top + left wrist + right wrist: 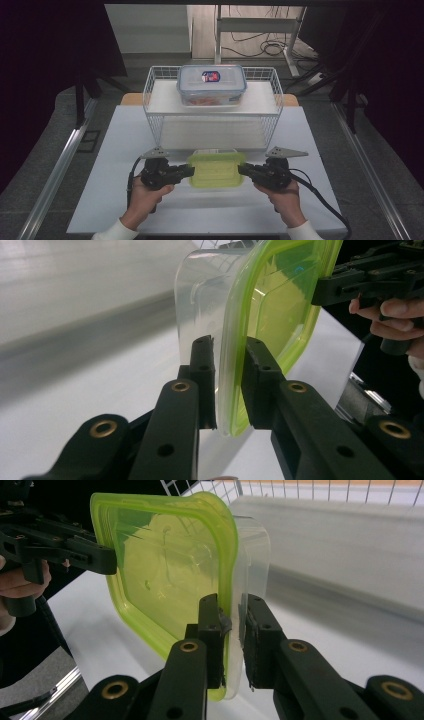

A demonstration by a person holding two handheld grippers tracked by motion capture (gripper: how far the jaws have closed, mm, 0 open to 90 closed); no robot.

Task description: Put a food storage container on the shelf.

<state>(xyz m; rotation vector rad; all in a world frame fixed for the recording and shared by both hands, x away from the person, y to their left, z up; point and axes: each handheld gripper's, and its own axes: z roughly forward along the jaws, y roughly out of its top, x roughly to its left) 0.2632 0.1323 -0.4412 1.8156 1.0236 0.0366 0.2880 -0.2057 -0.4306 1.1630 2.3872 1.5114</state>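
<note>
A clear plastic container with a lime-green lid [216, 170] sits between my two grippers, just in front of the wire rack. My left gripper [192, 171] grips its left rim, and in the left gripper view its jaws [227, 347] are shut across the green lid's edge and the clear wall of the container [275, 305]. My right gripper [241, 170] holds the opposite rim. In the right gripper view that gripper [231, 605] pinches the edge of the container [165, 575] the same way. Each gripper view also shows the other gripper at the far rim: the right gripper [350, 285] and the left gripper [75, 552].
A white wire rack [150, 95] stands at the back of the white table [115, 200]. On its upper shelf rests a blue-lidded clear container [211, 85]. The lower shelf behind the green-lidded container is bare. Metal rails run along the floor on both sides.
</note>
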